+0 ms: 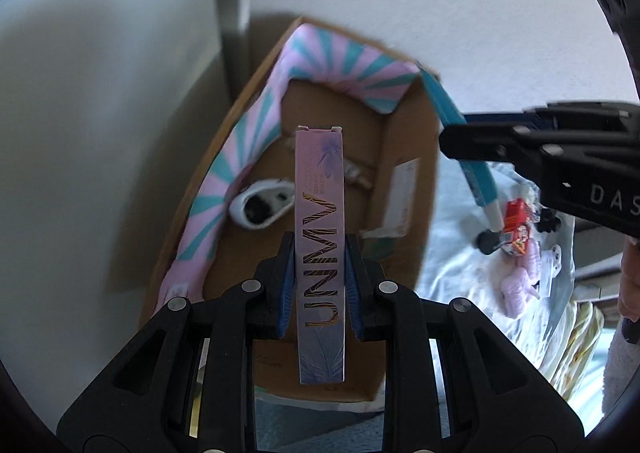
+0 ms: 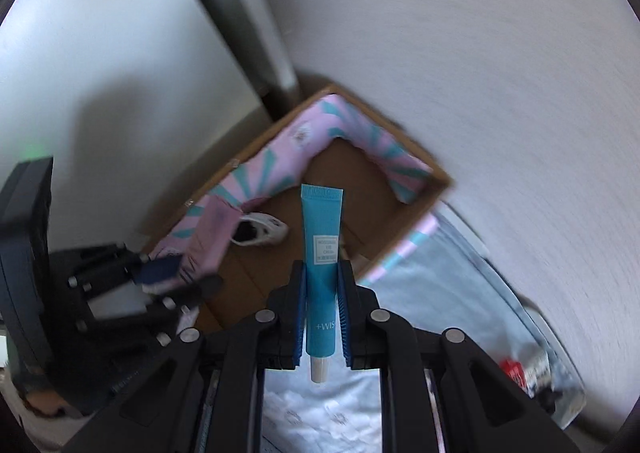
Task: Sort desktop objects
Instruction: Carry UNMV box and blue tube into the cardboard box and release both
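My left gripper is shut on a long lilac carton marked UNNY and holds it over the open cardboard box. My right gripper is shut on a blue cream tube, white cap toward the camera, also above the box. The right gripper with the tube shows at the right of the left wrist view. The left gripper with the carton shows at the left of the right wrist view.
A pink and teal striped cushion lines the box's left and far walls. A small white toy shoe lies inside. On the pale blue cloth to the right lie a red packet and pink fluffy items. White walls stand behind.
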`<state>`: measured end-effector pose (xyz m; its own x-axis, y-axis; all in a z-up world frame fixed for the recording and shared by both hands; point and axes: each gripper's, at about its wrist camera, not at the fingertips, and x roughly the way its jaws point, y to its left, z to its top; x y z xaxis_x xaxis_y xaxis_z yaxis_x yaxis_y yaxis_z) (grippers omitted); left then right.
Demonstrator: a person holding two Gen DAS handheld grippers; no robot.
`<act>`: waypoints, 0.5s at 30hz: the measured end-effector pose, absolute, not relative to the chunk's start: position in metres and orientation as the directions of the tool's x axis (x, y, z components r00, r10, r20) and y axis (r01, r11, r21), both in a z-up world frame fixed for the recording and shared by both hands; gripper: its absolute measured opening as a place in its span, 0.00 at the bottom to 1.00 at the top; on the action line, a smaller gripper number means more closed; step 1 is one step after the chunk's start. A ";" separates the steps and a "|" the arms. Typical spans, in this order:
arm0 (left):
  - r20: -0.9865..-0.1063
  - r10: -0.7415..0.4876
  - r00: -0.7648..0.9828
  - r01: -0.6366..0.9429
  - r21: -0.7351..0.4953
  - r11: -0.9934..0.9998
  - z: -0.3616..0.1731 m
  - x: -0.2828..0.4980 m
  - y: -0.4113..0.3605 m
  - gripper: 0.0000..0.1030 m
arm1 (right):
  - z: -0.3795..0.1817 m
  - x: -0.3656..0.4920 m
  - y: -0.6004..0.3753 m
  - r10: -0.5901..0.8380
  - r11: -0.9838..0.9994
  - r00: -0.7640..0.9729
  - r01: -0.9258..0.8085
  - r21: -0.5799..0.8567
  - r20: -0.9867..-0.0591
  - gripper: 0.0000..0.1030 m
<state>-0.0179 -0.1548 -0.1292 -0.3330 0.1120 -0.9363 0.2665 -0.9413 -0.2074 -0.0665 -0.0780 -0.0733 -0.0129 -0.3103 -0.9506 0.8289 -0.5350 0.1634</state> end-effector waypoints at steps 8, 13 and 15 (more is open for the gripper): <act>-0.949 0.124 -0.290 0.294 -0.212 -0.932 -0.160 -0.013 -0.158 0.19 | -0.119 -0.059 -0.117 -0.243 -0.509 0.041 0.845 0.163 -0.969 0.13; -0.953 0.119 -0.279 0.305 -0.205 -0.930 -0.163 -0.012 -0.161 0.19 | -0.138 -0.061 -0.123 -0.214 -0.525 0.061 0.835 0.167 -0.975 0.13; -0.954 0.116 -0.277 0.313 -0.204 -0.928 -0.164 -0.011 -0.163 0.20 | -0.141 -0.061 -0.123 -0.211 -0.529 0.064 0.832 0.169 -0.975 0.13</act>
